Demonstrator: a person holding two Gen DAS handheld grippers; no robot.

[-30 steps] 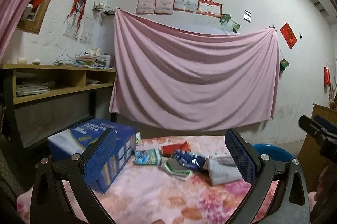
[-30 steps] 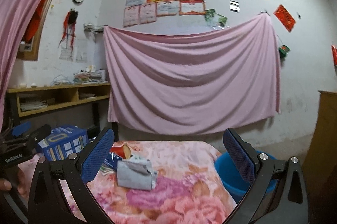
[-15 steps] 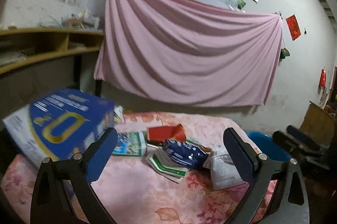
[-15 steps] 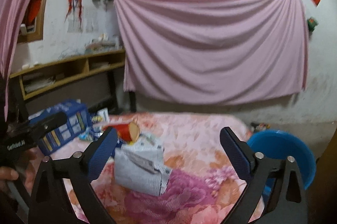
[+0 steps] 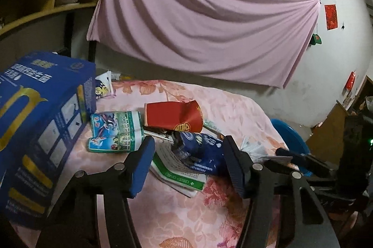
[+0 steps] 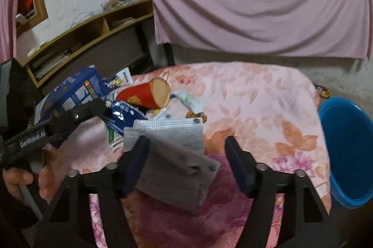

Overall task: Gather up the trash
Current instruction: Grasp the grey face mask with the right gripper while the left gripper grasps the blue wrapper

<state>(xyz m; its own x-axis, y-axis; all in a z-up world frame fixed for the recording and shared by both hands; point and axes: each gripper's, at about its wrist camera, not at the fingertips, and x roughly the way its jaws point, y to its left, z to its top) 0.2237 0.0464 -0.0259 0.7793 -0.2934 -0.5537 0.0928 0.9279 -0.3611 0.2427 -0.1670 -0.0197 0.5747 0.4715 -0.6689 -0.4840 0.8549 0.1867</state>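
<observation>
The left tool (image 5: 188, 163) is closing around a blue wrapper (image 5: 200, 154) on the floral cloth (image 5: 186, 220).

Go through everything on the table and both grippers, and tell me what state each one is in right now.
left gripper: jaws closing around the blue wrapper, pads not yet on it
right gripper: jaws closing around the grey packet, not pressing it
blue wrapper: crumpled, lying on a green-edged packet
grey packet: lying flat
red cup: on its side
blue box: closed
blue basin: upright, beside the table
</observation>
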